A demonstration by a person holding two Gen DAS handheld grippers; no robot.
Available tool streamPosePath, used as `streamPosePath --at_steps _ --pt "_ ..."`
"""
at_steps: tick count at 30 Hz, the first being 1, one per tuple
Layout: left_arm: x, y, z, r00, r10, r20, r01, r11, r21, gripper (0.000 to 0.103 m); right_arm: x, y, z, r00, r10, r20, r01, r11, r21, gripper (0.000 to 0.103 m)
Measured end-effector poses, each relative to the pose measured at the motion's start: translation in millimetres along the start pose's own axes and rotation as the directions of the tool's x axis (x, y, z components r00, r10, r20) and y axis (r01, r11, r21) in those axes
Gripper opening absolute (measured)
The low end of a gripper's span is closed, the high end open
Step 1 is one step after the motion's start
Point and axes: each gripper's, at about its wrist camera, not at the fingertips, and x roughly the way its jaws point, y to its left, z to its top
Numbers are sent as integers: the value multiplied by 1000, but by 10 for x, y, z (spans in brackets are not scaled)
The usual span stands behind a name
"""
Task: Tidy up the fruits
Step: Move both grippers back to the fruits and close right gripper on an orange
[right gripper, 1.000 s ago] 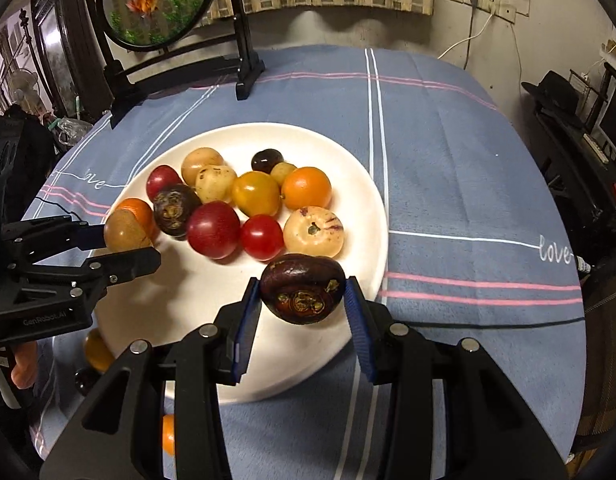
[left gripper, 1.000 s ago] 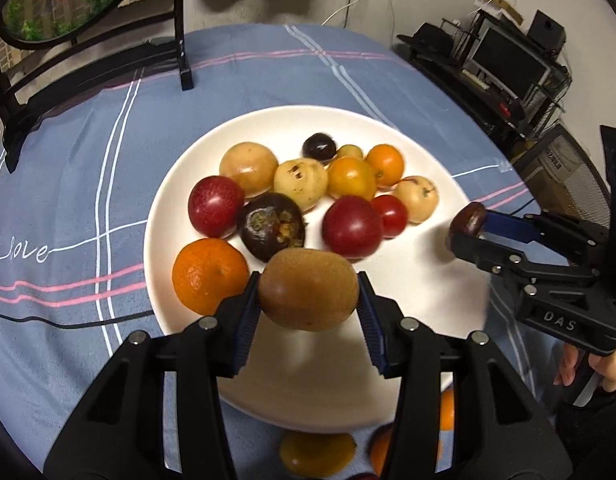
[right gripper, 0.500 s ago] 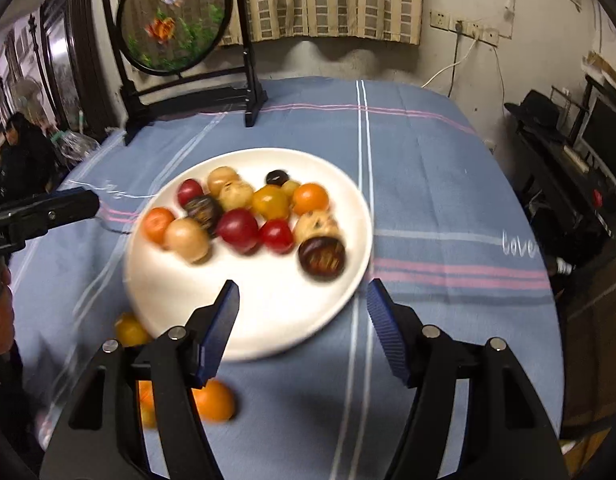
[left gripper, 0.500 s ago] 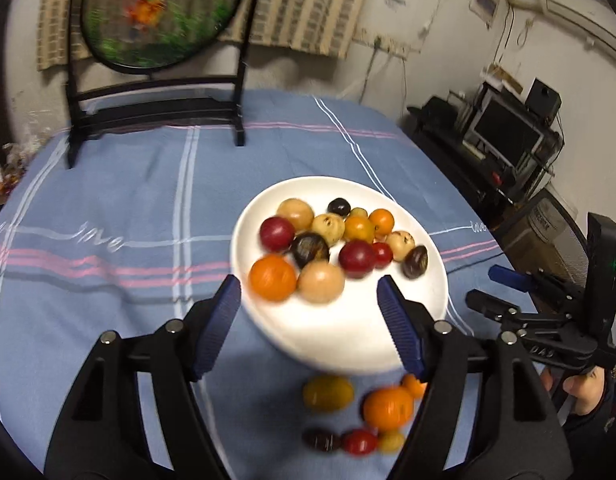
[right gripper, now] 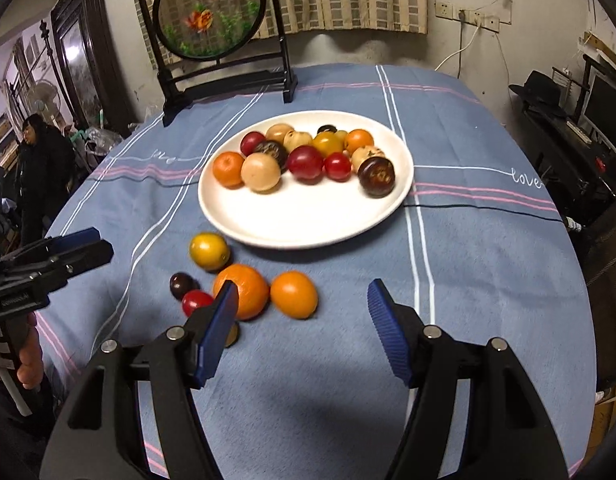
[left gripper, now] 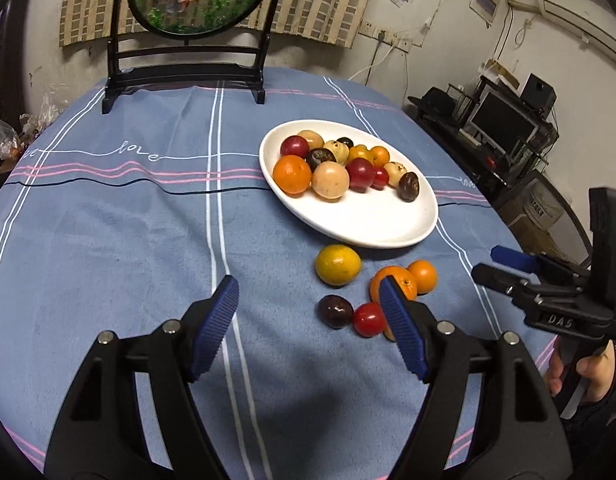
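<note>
Below the plate [left gripper: 423, 216], both grippers, left [left gripper: 309, 328] and right [right gripper: 304, 330], hang spread and empty; each should straddle one loose fruit squarely before squeezing, starting with the yellow one [left gripper: 337, 265].

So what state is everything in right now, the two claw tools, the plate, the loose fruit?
Left gripper: open, empty, just opened.
Right gripper: open, empty, just opened.
White plate: holding a cluster of fruit.
Yellow fruit: loose on the cloth.
Large orange: loose on the cloth.
</note>
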Motion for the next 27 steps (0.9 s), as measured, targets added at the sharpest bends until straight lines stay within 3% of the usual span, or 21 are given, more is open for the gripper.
streamPosePath --at_steps 7,13,22,27 --pt "-71 100 -68 1000 -9 2 9 1000 -21 74 163 4 -126 999 -23 -35 22 1000 -1 68" --pt "-89 179 -146 1000 -7 -12 7 999 -37 75 395 -24 -173 999 11 -37 -10 1000 8 67" --pt "-68 158 -221 999 -22 -38 21 999 -34 76 816 7 -43 993 42 -108 -45 999 -18 37" --pt "64 -99 -318 993 -70 -99 71 997 10 76 782 28 -2 995 47 -91 -49 999 -23 36"
